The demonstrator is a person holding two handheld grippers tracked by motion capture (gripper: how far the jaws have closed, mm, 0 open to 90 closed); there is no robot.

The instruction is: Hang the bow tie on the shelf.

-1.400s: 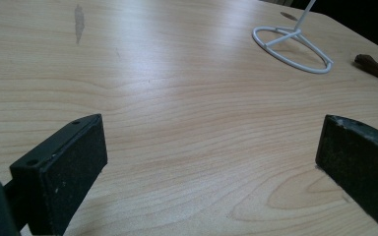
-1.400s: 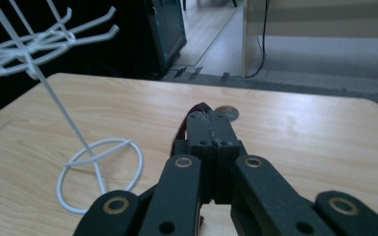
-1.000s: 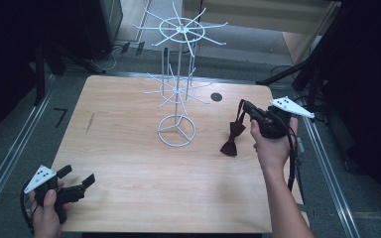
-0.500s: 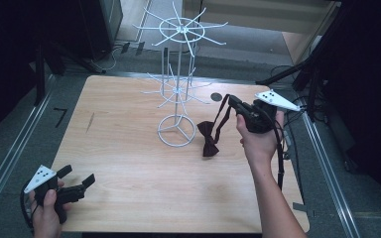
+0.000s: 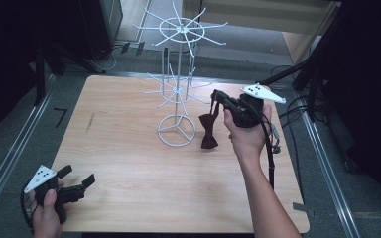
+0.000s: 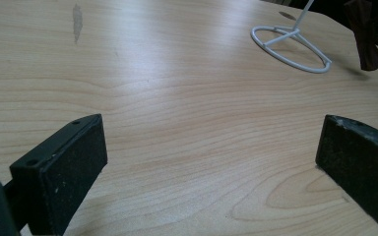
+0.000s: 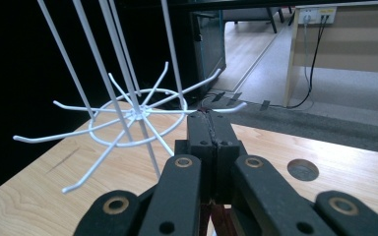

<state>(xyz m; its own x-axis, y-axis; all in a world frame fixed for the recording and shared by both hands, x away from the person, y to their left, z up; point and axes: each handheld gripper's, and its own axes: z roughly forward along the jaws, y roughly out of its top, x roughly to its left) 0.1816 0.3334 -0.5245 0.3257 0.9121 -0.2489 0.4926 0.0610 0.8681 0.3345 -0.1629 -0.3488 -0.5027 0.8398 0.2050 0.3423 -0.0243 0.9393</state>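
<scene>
Dark red bow tie (image 5: pixel 210 130) hangs in the air from your right gripper (image 5: pixel 217 97), jaws clamped on its strap; in the right gripper view they're pressed flat together with a bit of red below them. The tie sits just right of the white wire stand (image 5: pixel 177 89), above the wooden table (image 5: pixel 129 163) and clear of the stand's ring base. My read: you're mid-carry, about to hang it. The lower ring of hooks (image 7: pixel 128 118) lies just ahead of the jaws, to their left. Next move looks like bringing the strap over one hook tip and lowering before letting go; those wires are thin, so go slow. Your left gripper (image 5: pixel 74 184) idles at the near left corner, jaws spread wide, nothing between them.
</scene>
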